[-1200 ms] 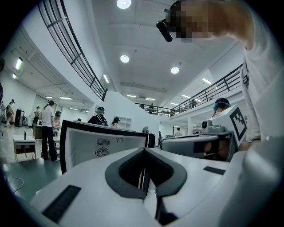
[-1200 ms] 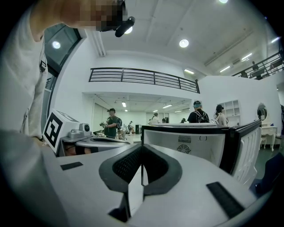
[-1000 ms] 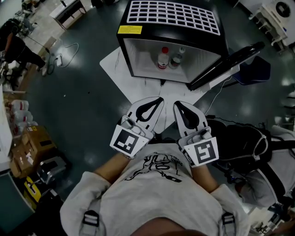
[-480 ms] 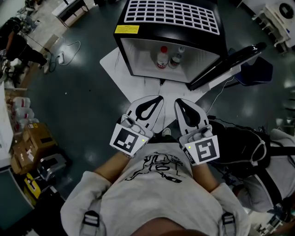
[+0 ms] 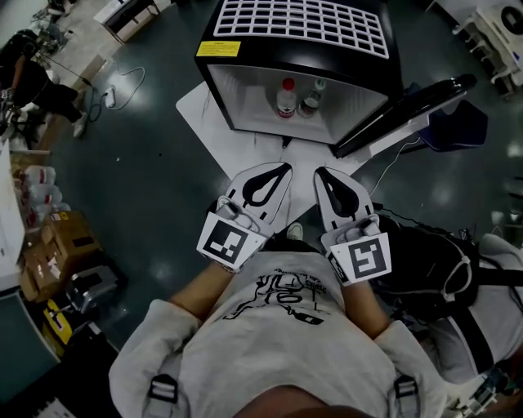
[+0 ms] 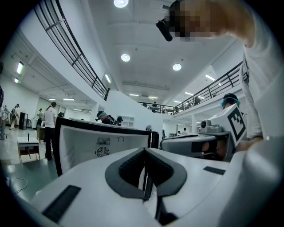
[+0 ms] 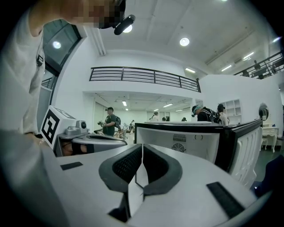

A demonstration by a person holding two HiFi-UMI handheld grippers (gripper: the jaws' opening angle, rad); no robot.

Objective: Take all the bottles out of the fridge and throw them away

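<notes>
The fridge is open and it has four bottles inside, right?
Not quite. The fridge is open, but only two bottles stand inside it, not four: a red-capped bottle and a pale-capped bottle right beside it. The head view shows this.

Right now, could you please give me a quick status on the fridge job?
Left gripper, right gripper: jaws shut, both empty, short of the fridge. Two bottles upright inside, door open. Nothing in the way.
</notes>
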